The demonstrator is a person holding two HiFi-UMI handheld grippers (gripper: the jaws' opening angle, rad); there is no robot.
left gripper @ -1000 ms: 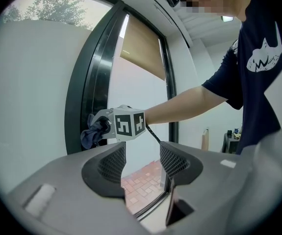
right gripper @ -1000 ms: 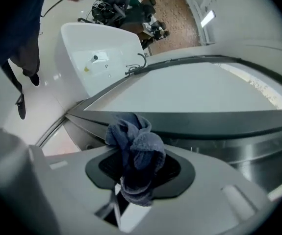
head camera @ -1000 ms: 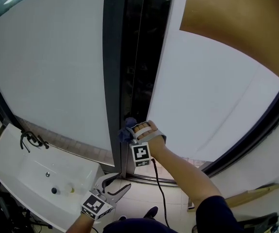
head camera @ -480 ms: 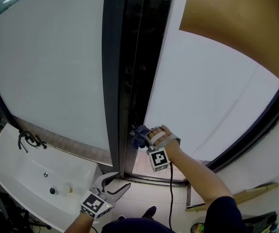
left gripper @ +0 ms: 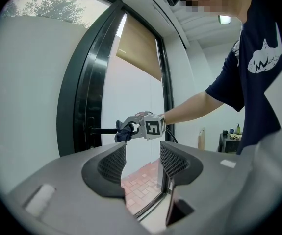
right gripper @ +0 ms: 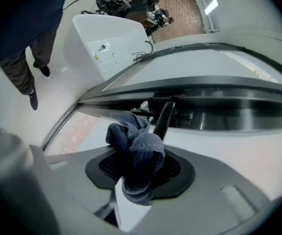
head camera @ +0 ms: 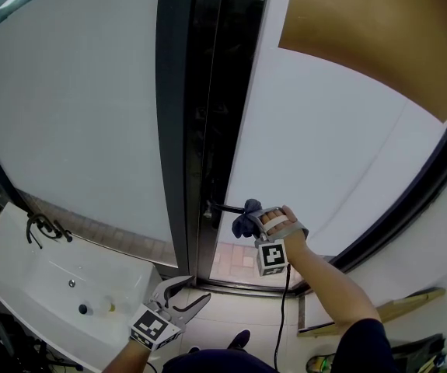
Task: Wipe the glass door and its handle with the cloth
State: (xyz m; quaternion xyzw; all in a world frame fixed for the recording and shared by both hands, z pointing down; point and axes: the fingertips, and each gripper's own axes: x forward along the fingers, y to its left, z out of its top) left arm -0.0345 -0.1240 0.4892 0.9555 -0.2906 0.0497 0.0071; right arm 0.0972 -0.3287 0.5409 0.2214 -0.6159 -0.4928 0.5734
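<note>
Right hand-held gripper (head camera: 256,222) holds the cloth (head camera: 244,222) at the handle (head camera: 221,207)

Head view: handle-wiping looks under way on the glass door (head camera: 316,146), and the left hand-held gripper (head camera: 184,294) hangs low. Left gripper view: jaws apart, empty. Right gripper view: jaws clamp the cloth beside the handle's end. Next, probably a firm rub along it.

Navy short sleeve (head camera: 357,342), grey left gripper (head camera: 186,293), black-and-white marker cube (head camera: 151,329)

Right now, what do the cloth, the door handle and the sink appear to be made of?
Cloth: dark blue knit or terry fabric, judging by its fuzzy looped surface.
Door handle: probably metal with a matte black finish; a slim, rigid bar.
Sink: glossy white, likely ceramic or acrylic.
</note>
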